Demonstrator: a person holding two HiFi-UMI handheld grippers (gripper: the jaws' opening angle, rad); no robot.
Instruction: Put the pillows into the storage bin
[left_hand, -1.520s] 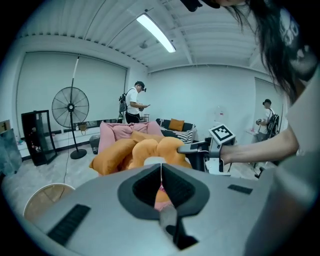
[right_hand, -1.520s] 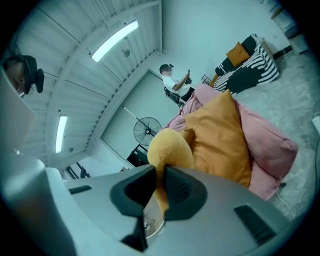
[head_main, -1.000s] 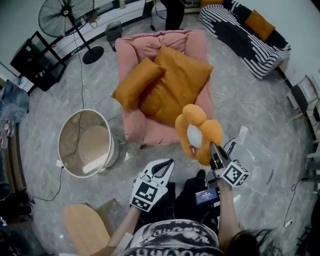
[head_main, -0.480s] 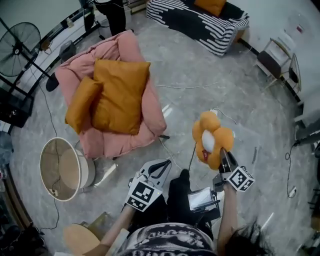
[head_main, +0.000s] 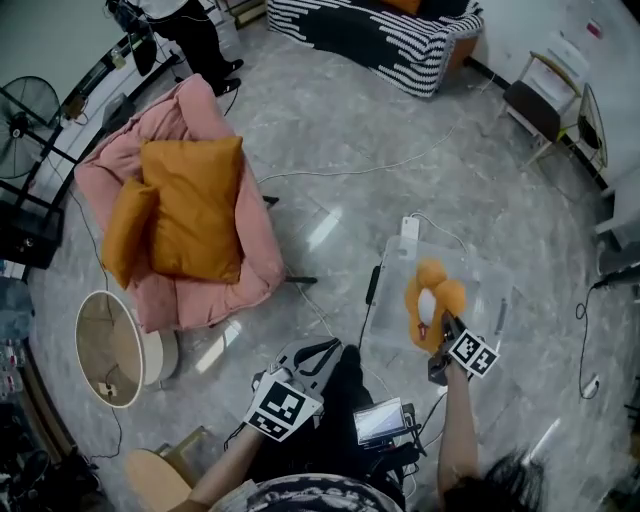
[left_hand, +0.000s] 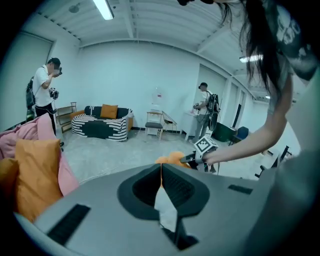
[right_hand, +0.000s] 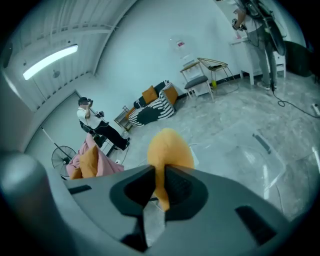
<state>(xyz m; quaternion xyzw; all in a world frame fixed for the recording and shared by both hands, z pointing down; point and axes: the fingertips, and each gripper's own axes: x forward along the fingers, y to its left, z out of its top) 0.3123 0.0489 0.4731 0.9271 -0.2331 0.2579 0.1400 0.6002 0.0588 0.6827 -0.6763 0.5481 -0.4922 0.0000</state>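
L tool (head_main: 322, 350) seen shut, nothing gripped. R tool (head_main: 440, 325) nearly shut, clamped on edge of orange flower-shaped plush pillow (head_main: 430, 298), held over clear plastic storage bin (head_main: 480, 285) on floor. Further off: 2 orange square cushions (head_main: 190, 205) stacked on pink armchair (head_main: 250, 275).

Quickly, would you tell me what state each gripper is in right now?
Left gripper: closed, empty.
Right gripper: closed on the orange flower pillow.
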